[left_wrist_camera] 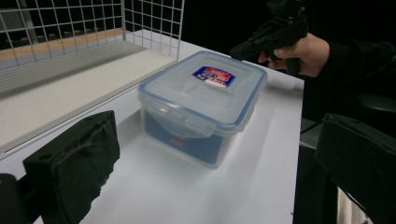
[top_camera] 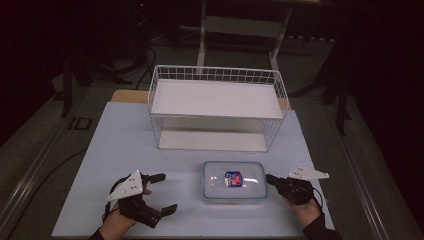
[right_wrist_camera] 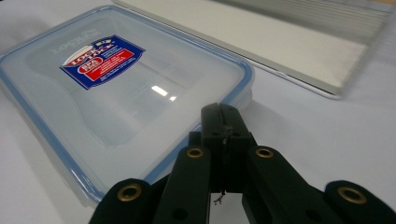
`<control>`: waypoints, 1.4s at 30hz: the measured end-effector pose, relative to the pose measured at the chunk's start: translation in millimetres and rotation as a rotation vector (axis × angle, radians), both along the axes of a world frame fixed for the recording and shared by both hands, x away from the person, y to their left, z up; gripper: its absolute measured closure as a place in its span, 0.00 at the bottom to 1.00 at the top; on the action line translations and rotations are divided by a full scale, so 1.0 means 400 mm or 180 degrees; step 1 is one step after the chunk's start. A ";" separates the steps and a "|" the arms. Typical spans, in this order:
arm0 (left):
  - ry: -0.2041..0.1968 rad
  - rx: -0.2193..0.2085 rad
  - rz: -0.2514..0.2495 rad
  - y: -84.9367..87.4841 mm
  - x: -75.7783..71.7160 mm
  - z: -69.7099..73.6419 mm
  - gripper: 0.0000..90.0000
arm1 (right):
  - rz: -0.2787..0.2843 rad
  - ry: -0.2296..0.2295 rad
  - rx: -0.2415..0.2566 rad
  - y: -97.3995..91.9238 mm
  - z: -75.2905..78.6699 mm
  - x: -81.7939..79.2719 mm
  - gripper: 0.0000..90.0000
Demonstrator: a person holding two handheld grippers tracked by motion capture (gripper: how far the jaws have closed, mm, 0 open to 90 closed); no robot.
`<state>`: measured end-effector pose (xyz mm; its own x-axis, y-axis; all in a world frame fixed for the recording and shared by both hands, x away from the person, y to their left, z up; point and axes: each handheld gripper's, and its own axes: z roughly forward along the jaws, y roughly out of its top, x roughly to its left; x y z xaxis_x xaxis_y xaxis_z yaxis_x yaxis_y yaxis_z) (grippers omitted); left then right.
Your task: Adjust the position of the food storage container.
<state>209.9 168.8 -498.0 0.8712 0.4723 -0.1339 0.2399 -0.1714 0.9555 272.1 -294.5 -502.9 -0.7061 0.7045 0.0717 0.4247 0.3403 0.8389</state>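
A clear plastic box point(top_camera: 232, 182) with a blue-rimmed lid and a red and blue label lies flat on the white table point(top_camera: 125, 150), near its front edge. My left gripper point(top_camera: 165, 192) rests to the left of the box, open, its jaws pointing toward it with nothing between them. In the left gripper view its two black pads point(left_wrist_camera: 74, 163) frame the box point(left_wrist_camera: 201, 102) from a short way off. My right gripper point(top_camera: 270, 178) is shut and empty, its tip right at the box's right edge. In the right gripper view the closed tip point(right_wrist_camera: 223, 116) sits by the lid's point(right_wrist_camera: 116, 79) corner; I cannot tell whether it touches.
A white wire basket point(top_camera: 217, 75) with a white shelf board stands on the table behind the box, its open side toward me. Its lower board point(right_wrist_camera: 299, 42) lies a little beyond the box. Dark floor and furniture legs surround the table.
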 end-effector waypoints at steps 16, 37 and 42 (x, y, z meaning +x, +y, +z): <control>0.0002 0.0024 -0.0008 0.000 0.000 -0.002 0.00 | 0.0035 0.0014 -0.0063 0.020 -0.006 0.000 1.00; 0.0044 0.0025 -0.0015 -0.002 0.002 -0.007 0.00 | 0.0389 0.0037 -0.0081 0.135 0.002 0.022 1.00; 0.0051 0.0029 -0.0023 -0.003 0.002 -0.008 0.00 | 0.0477 0.0041 -0.0089 0.165 0.002 0.024 1.00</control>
